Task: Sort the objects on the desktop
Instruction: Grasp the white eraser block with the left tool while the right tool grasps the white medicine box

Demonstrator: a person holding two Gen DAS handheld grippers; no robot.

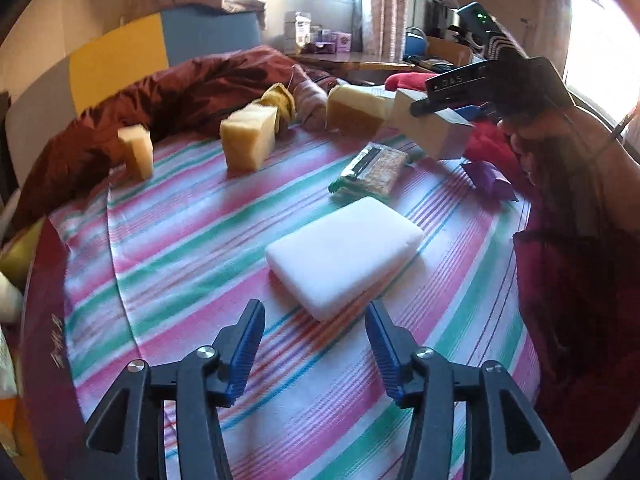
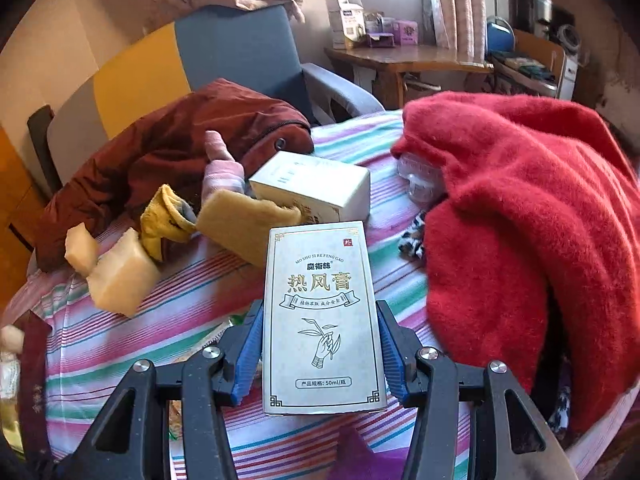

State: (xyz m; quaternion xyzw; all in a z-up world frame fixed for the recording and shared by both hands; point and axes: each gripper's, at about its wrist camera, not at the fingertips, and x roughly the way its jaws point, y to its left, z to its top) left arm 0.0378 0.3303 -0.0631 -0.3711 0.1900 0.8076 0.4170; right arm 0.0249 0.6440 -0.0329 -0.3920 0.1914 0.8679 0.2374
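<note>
Between our left tongs (image 1: 315, 322), whose blue pads stand apart on nothing, and the green snack packet (image 1: 370, 174) beyond lies the white block (image 1: 344, 252) on the striped cloth (image 1: 180, 240). Further right, our right tongs (image 2: 320, 334) clamp the cream printed box (image 2: 322, 320) by its sides, with the red fleece (image 2: 532, 240) to their right.

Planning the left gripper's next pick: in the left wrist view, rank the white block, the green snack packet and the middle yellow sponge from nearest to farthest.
1. White block, just ahead of the left gripper.
2. Green snack packet, beyond it, slightly right.
3. Middle yellow sponge, far back, left of centre.
</note>
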